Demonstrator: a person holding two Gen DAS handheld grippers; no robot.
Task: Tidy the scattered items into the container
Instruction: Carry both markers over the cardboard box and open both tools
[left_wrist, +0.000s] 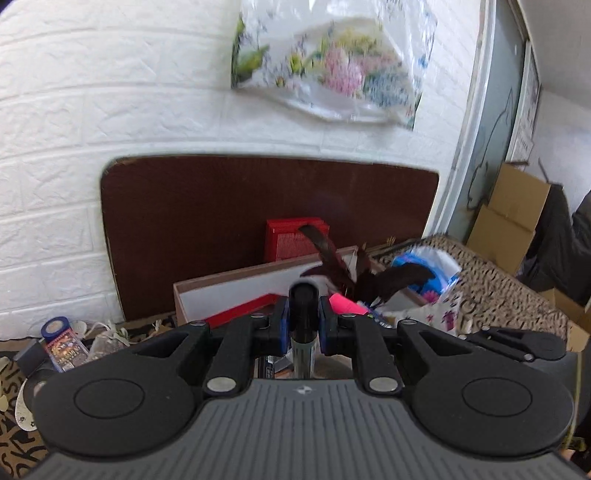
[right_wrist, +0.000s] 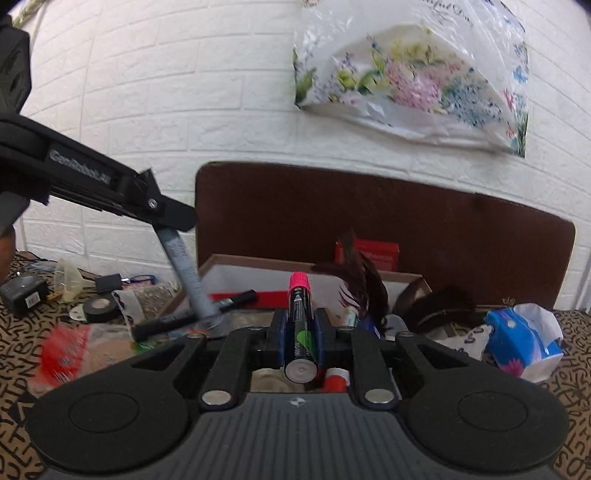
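The left gripper (left_wrist: 303, 325) is reaching forward from the left side of the scene, its fingers clamped on a grey marker (left_wrist: 303, 332). In the right wrist view, that marker (right_wrist: 188, 277) is hanging steeply downward, its lower end over the near left corner of the open cardboard box (right_wrist: 280, 267).

The right gripper (right_wrist: 301, 332) is pointing straight ahead toward the box, its fingers clamped around a pink-capped marker (right_wrist: 301, 325) lying along them, cap toward the far side.

The box is sitting on a letter-patterned cloth (right_wrist: 569, 387), against a dark brown board (right_wrist: 406, 221). Inside it, a black marker (right_wrist: 195, 314) is lying at the left, dark feathers (right_wrist: 362, 284) are standing up at the middle, and something red, possibly a lid, is lying flat behind.

A roll of black tape (right_wrist: 98, 308) is lying left of the box; a blue tissue pack (right_wrist: 524, 341) is lying right of it.
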